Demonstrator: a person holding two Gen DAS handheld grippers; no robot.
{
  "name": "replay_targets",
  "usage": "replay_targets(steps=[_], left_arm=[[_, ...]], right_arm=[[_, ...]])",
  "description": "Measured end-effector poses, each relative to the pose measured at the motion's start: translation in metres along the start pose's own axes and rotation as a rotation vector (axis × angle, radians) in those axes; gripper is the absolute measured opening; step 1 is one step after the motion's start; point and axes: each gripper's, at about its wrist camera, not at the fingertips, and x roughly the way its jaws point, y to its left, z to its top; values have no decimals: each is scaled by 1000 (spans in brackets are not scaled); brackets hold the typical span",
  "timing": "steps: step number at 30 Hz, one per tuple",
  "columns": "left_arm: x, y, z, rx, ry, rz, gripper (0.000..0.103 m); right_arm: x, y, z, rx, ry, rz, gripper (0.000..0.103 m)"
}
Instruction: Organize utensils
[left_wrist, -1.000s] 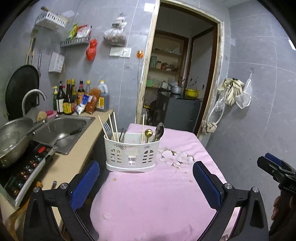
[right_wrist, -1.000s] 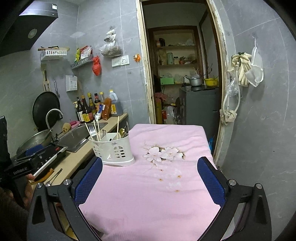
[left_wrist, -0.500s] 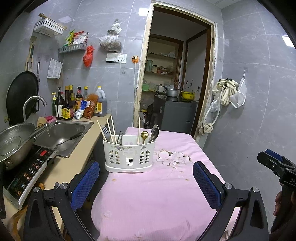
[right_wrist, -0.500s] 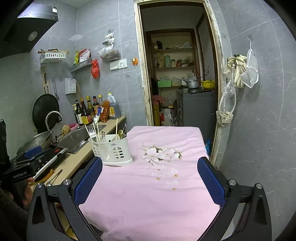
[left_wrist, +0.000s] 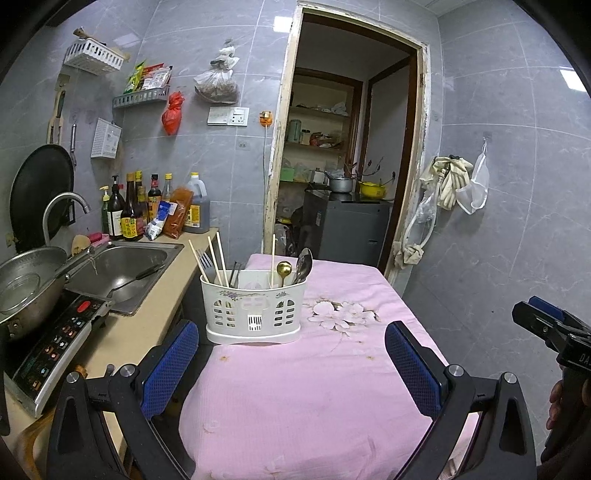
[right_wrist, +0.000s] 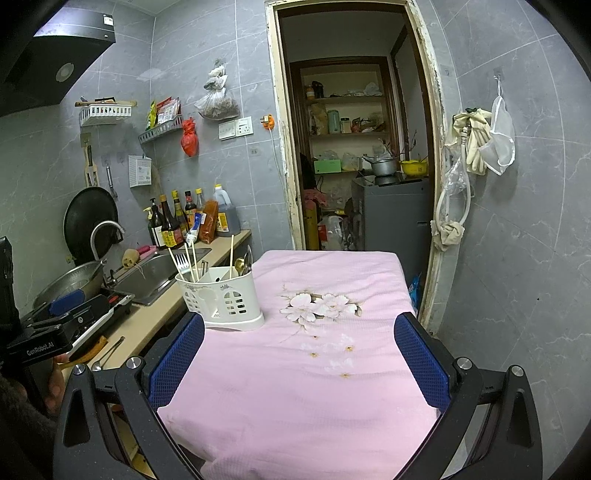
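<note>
Two grippers frame the lower edge of their own views, each with its blue-padded fingers spread wide and nothing between them. The left gripper (left_wrist: 291, 363) hangs above the near part of a pink tablecloth (left_wrist: 314, 398); the right gripper (right_wrist: 299, 360) does the same in its own view, and appears again as a dark body at the right edge of the left wrist view, with part of a hand (left_wrist: 557, 402) below it.

Centre of frame, on the left half of the cloth: a white plastic utensil caddy (left_wrist: 255, 312) with arched cut-outs stands upright. Its left compartment holds three pale chopsticks (left_wrist: 218, 260), a fork (left_wrist: 205, 260) with tines up and dark slender handles; its right part holds one more chopstick (left_wrist: 273, 256), a gold spoon (left_wrist: 284, 269) and a steel spoon (left_wrist: 304, 264), bowls up. Just right of the caddy lies a printed white flower motif (left_wrist: 341, 312).

Left of frame: a beige counter (left_wrist: 147, 325) carries an induction hob (left_wrist: 55, 343) with a steel pan (left_wrist: 26, 291), then a steel sink (left_wrist: 122, 269) with a curved tap (left_wrist: 61, 212). Farther back stand sauce bottles (left_wrist: 127, 214) and an oil jug (left_wrist: 195, 210).

Upper centre: an open doorway (left_wrist: 351, 147) shows shelves and a grey cabinet (left_wrist: 351, 230) bearing a pot. Right of it, gloves (left_wrist: 448, 181) hang on the grey tiled wall.
</note>
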Motion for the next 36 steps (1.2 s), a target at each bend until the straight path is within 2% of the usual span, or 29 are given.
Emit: replay_targets(steps=[36], left_arm=[[-1, -4, -1, 0, 2, 3, 102]], right_arm=[[0, -1, -1, 1, 6, 0, 101]])
